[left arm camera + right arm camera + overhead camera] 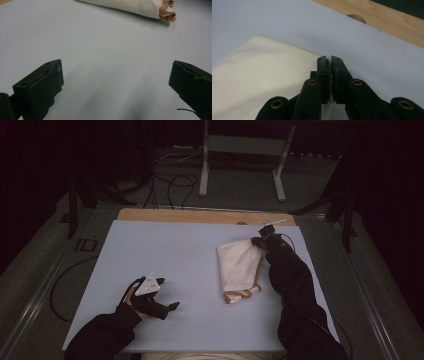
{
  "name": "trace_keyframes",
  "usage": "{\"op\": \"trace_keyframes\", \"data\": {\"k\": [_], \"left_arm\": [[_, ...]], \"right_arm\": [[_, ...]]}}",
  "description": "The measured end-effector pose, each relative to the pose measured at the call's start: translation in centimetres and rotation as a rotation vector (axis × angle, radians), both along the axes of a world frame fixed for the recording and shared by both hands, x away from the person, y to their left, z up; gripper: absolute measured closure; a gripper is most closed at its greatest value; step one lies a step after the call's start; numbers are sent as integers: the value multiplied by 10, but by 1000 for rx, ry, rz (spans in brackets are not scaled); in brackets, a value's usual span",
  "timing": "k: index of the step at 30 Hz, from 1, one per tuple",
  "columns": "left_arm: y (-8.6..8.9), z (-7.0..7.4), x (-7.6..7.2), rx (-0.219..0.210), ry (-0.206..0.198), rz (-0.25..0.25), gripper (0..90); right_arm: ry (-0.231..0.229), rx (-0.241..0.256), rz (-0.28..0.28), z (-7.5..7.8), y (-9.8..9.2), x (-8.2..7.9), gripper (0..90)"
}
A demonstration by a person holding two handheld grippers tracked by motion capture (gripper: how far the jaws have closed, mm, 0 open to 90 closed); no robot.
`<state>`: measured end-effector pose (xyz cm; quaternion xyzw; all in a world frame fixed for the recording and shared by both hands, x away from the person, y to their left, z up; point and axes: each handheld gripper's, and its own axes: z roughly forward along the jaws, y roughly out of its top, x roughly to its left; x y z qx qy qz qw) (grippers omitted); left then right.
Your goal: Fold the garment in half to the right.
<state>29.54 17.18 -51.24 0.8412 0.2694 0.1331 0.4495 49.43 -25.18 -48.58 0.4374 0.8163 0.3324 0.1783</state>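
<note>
A folded cream cloth (239, 265) with a brown patterned near edge lies on the right half of the pale blue table mat (165, 250). My right gripper (260, 240) holds the cloth's far right corner; in the right gripper view the right gripper (329, 59) has its jaws pressed together on a thin edge of the cloth (262, 72). My left gripper (172, 307) rests low over the mat at the near left, jaws wide apart with nothing between them. In the left gripper view the cloth (130, 6) lies far ahead, its brown edge at the right.
A strip of bare wooden table (200, 216) shows beyond the mat's far edge. Behind it on the floor are a metal stand (242, 150) and loose cables (170, 185). The surroundings are dark.
</note>
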Motion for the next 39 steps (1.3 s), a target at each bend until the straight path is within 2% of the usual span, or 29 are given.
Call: {"op": "trace_keyframes", "data": {"k": [15,22,26,28,30,33,35,39], "left_arm": [[0,-1,0,12,2,-2,2],[-1,-1,-1,13,0,-2,2],[-1,0,-1,9,0,0,2],[-1,0,-1,8,-1,1,2],[-1,0,0,8,0,3,2],[-1,0,0,10,0,4,2],[-1,1,-1,8,-3,3,2],[0,1,0,5,-1,8,2]], "right_arm": [[51,-21,-17,-28,-3,4,846],[41,-25,-19,-33,-4,2,821],[33,-43,-33,-32,-4,3,717],[46,-33,-38,-31,-5,3,675],[39,-33,-22,-28,-2,2,582],[30,-12,-30,-20,0,2,499],[41,7,-32,-16,0,4,454],[67,44,0,-11,3,4,308]]}}
